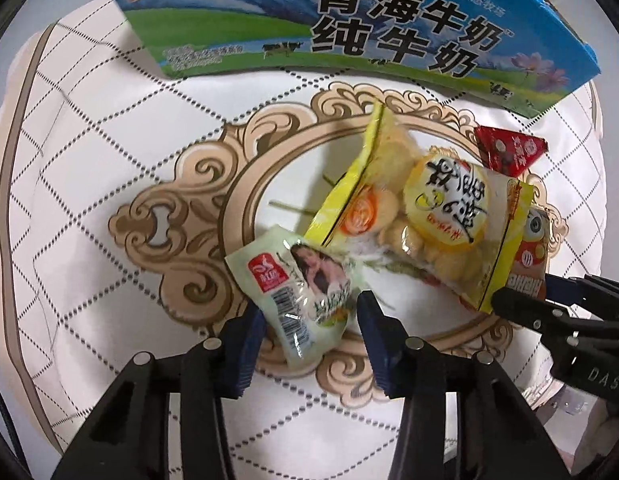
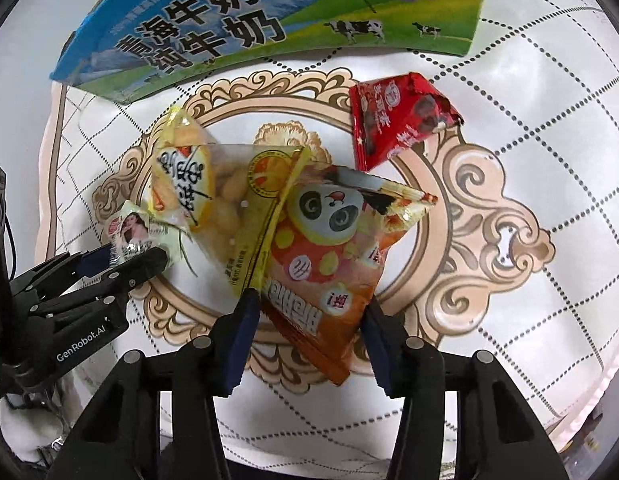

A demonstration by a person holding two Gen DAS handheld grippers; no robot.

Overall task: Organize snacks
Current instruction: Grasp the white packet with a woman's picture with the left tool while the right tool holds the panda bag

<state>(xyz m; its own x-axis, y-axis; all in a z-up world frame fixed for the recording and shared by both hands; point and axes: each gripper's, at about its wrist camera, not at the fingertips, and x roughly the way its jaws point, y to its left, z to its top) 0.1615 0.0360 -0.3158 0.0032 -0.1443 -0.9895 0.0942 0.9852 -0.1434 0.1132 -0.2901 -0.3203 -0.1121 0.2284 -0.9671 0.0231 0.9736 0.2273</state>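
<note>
A small pale green snack packet (image 1: 305, 292) with a red logo lies between the blue pads of my left gripper (image 1: 311, 312), which is shut on it. In the right wrist view the same left gripper (image 2: 125, 254) pinches that packet (image 2: 137, 236). My right gripper (image 2: 311, 304) is shut on an orange panda snack packet (image 2: 325, 264), whose lower corner hangs between the fingers. From the left wrist view the right gripper (image 1: 525, 288) shows at the right edge with the orange packet (image 1: 529, 256). A yellow packet of puffs (image 1: 441, 216) (image 2: 229, 200) lies between the two.
A red snack packet (image 2: 397, 120) (image 1: 509, 152) lies apart at the far right. A blue and green milk carton box (image 1: 349, 20) (image 2: 229, 20) stands behind the snacks. Everything rests on a white quilted cover (image 1: 109, 160) with a tan ornate frame print.
</note>
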